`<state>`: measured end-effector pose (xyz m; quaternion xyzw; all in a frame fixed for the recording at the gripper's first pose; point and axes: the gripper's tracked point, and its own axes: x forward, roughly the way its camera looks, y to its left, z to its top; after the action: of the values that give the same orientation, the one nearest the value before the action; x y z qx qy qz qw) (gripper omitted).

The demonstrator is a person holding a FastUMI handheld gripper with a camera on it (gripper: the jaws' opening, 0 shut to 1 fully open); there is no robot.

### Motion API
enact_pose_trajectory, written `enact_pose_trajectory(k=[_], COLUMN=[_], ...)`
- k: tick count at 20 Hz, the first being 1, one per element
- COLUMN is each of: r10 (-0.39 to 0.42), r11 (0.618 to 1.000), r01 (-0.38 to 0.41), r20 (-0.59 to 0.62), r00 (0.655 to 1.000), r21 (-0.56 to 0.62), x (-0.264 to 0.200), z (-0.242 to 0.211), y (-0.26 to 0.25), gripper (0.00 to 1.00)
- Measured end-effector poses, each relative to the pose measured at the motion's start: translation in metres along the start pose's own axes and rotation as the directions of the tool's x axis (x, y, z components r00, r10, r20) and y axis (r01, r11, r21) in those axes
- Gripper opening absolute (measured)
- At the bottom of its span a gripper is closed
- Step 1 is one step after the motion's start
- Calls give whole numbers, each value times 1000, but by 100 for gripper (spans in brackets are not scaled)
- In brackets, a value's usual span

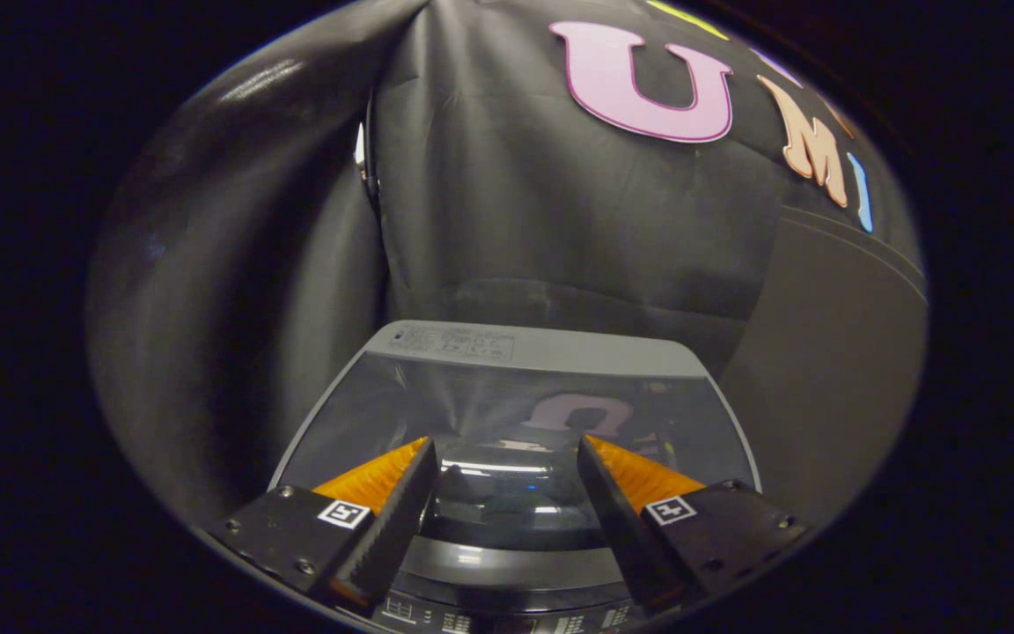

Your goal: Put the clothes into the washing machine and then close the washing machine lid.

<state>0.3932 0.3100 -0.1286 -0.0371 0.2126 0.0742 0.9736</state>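
Observation:
A grey top-loading washing machine [551,348] stands just below and ahead of me. Its glass lid [507,414] lies flat and closed over the tub and reflects the booth wall. My gripper [504,449] hovers above the lid's near part with its fingers spread wide apart and nothing between them. The machine's control panel [507,612] with small markings runs under the fingers. Through the glass the dark tub is dimly visible; I cannot make out any clothes.
Black cloth booth walls hang close behind and to the left of the machine. A dark flat panel [833,370] stands to the machine's right.

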Motion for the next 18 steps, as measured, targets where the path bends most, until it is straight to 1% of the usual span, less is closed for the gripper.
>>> enact_pose_trajectory(k=[5,8,9,10,11,15,16,18], r10=[-14,-4,-10,-14,-11,-8,-2,14], r11=[1000,999,998,998,997,998,998,998], r01=[14,4,8,11,7,5,-2,-19], r20=[9,14,47,42,41,49,56,92], r00=[1000,1000,999,999,999,999,998,996], r21=[5,31,55,68,77,65,67,56], x=[1,4,7,5,4,6,4,0], z=[-13,-28,-25,-29,-30,-27,-26,-16], y=[1,4,5,4,3,6,7,11], gripper=[98,98,98,95,95,98,96,96])
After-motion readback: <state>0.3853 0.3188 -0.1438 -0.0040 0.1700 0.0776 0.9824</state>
